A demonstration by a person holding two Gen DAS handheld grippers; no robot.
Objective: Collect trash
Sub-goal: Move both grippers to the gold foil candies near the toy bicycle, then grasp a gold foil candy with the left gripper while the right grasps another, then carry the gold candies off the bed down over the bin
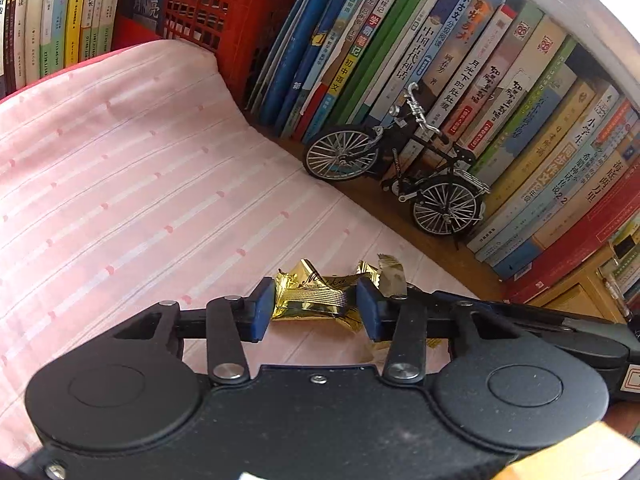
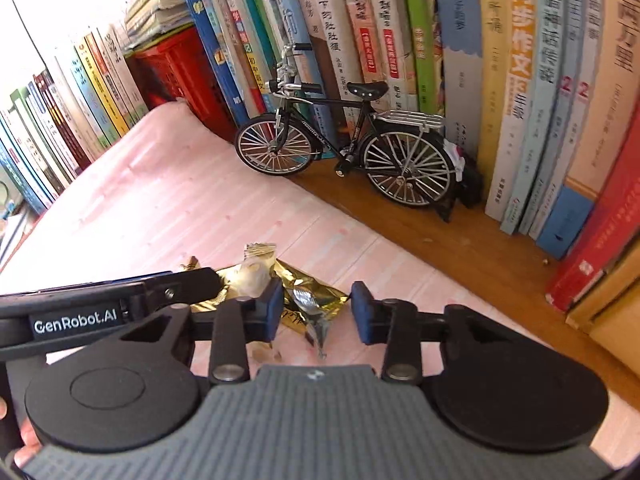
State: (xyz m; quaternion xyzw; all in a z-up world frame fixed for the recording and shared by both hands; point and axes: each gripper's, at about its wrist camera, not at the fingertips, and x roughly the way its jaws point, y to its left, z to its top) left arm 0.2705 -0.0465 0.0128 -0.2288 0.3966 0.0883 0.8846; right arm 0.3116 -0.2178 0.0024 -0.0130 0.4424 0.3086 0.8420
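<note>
A gold chocolate wrapper [image 1: 310,300] lies on the pink striped cloth [image 1: 120,180]. My left gripper [image 1: 316,310] is shut on it, with a blue pad against each end. A second torn gold scrap [image 1: 390,276] lies just behind the right pad. In the right wrist view, my right gripper [image 2: 316,310] stands open around a crumpled gold and silver wrapper [image 2: 312,300]. That wrapper touches the left pad and is clear of the right one. A pale wrapper [image 2: 256,272] lies beside it. The left gripper's finger [image 2: 200,280] reaches in from the left.
A model bicycle [image 2: 348,140] stands on the wooden shelf [image 2: 460,248] in front of a row of upright books [image 2: 520,80]. A red crate [image 1: 208,12] sits at the back. More books [image 2: 60,140] line the left side. A hand [image 2: 24,440] shows at the lower left.
</note>
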